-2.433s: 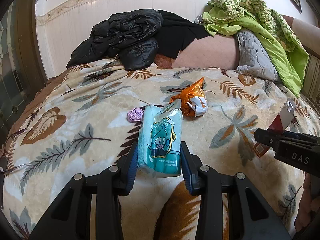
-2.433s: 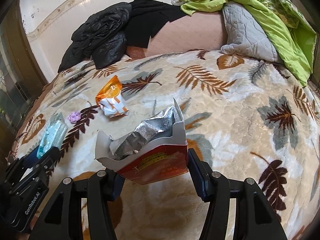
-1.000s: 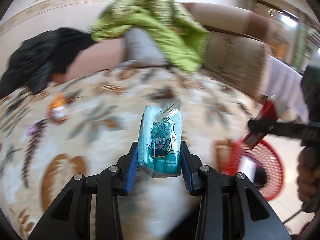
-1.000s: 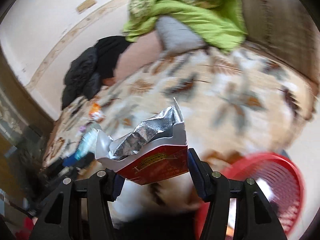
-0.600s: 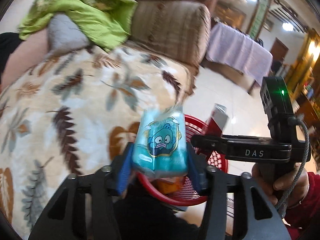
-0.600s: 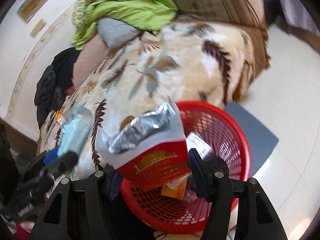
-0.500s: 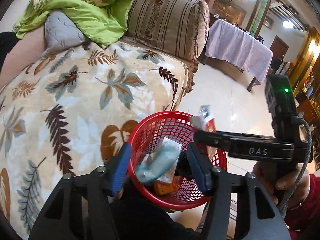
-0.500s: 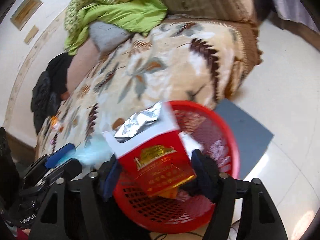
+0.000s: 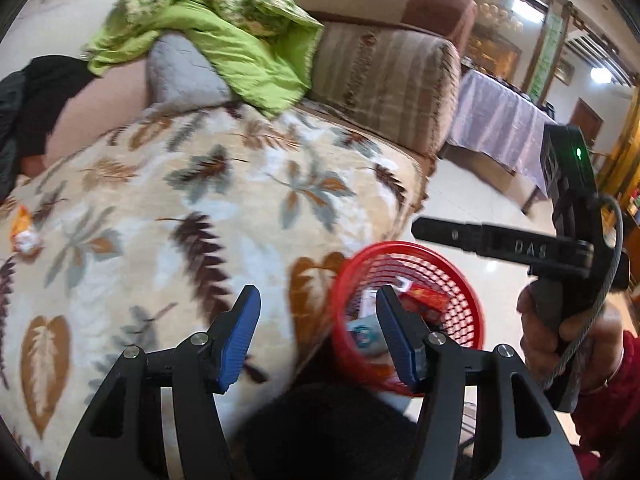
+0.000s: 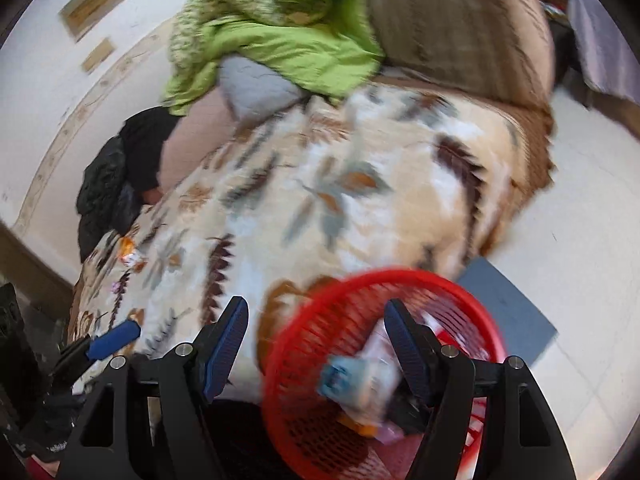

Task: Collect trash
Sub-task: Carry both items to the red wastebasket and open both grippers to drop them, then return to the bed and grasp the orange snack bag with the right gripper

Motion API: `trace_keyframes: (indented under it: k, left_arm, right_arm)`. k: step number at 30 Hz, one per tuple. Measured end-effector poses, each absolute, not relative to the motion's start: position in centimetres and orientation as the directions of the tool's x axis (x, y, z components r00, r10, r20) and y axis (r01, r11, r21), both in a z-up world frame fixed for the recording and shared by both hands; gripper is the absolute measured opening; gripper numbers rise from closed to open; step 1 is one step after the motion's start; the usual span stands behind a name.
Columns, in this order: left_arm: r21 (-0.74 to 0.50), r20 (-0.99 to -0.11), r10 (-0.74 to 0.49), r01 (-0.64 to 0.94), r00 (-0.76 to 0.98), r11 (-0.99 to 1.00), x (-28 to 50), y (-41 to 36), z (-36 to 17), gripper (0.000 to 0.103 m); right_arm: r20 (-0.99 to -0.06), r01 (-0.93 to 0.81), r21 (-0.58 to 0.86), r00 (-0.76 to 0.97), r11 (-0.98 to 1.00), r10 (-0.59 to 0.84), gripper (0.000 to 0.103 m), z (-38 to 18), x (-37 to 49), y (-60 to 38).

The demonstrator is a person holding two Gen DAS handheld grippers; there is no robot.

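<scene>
Left tongs [image 9: 318, 330] spread wide, blue ribbed pads [image 9: 239, 340] bare, nothing pinched. Right tongs [image 10: 316, 344] spread too, nothing between. Seen only from the left wrist: a hand [image 9: 568, 332] in a red sleeve gripping the other black tool, and a far table under a purple cloth [image 9: 500, 136]. Seen only from the right wrist: a flat grey mat [image 10: 504, 312] on the pale floor by the basket, and a tiny purple scrap [image 10: 116, 287] on the bed.

Round red basket [image 9: 460, 280] of plastic mesh on the floor, just beside the near right corner of the bed. Inside it, a soft teal tissue pack [image 10: 340, 376] and a boxy red carton [image 9: 426, 302], both blurred, so long side hard to tell. Crinkly orange wrapper [image 9: 24, 234] far left on the fluffy leaf-print blanket [image 9: 160, 220]. Shiny green quilt [image 9: 224, 36] heaped at the far end.
</scene>
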State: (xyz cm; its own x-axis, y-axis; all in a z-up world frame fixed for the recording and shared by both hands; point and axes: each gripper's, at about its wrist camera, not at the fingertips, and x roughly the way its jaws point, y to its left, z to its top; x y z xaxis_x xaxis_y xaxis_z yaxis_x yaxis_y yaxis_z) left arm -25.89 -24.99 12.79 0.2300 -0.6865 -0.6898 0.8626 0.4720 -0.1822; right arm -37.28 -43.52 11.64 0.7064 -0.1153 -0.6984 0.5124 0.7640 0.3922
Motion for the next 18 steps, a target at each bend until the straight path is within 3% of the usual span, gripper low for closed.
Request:
trace_keyframes:
  k: [7, 18]
  left_arm:
    - [-0.126, -0.656, -0.640, 0.779, 0.399, 0.614, -22.0, -18.2, 14.0, 0.062]
    - [-0.067, -0.669, -0.408, 0.495, 0.622, 0.866, -14.0, -5.2, 12.7, 0.063]
  right_arm:
    - [-0.688, 0.377, 0.365, 0.725, 0.851, -0.027, 0.075, 12.9, -29.3, -39.0]
    - [-0.709, 0.110, 0.317, 0.687, 0.942, 0.158, 0.077, 11.9, -14.6, -30.3]
